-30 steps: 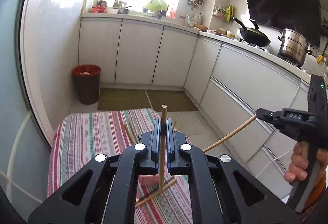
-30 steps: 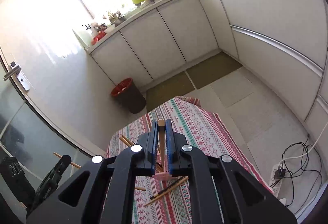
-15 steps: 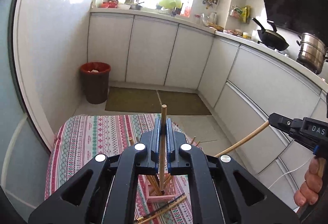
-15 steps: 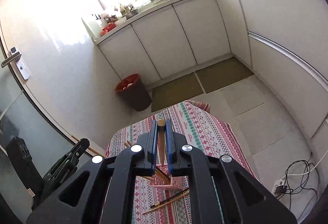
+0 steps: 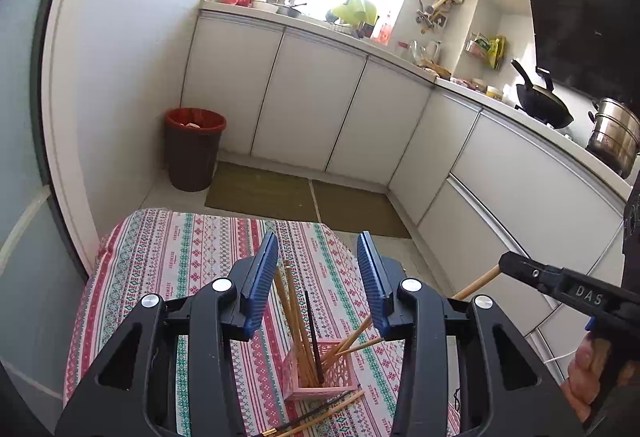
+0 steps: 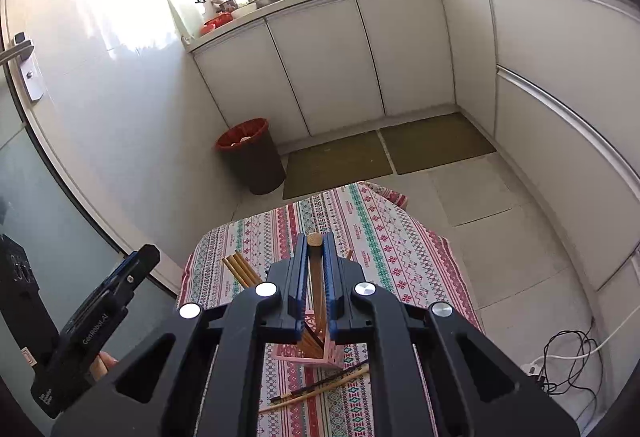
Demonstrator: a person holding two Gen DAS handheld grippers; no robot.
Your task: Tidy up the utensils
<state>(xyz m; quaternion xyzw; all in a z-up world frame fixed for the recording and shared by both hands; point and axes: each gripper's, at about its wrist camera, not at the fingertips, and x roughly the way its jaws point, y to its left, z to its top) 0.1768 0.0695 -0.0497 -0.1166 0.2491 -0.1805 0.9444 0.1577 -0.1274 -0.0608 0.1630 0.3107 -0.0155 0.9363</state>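
- While its jaws are opening, the left gripper [image 5: 318,281] hangs above the pink holder [image 5: 318,369] at the bottom centre of the left wrist view, with nothing pressed between its blue pads [image 5: 260,285].
- Several wooden chopsticks [image 5: 294,321] and one dark chopstick [image 5: 313,333] stand tilted inside that holder, which sits on the patterned tablecloth [image 5: 180,257].
- Two loose chopsticks [image 5: 320,415] lie on the cloth just in front of the holder, at the bottom edge.
- Seen in the right wrist view, the right gripper [image 6: 316,277] has its fingers pinched together on a single wooden chopstick [image 6: 315,269], held upright over the holder at lower centre.
- A red-rimmed bin [image 6: 250,157] stands on the floor beyond the table.
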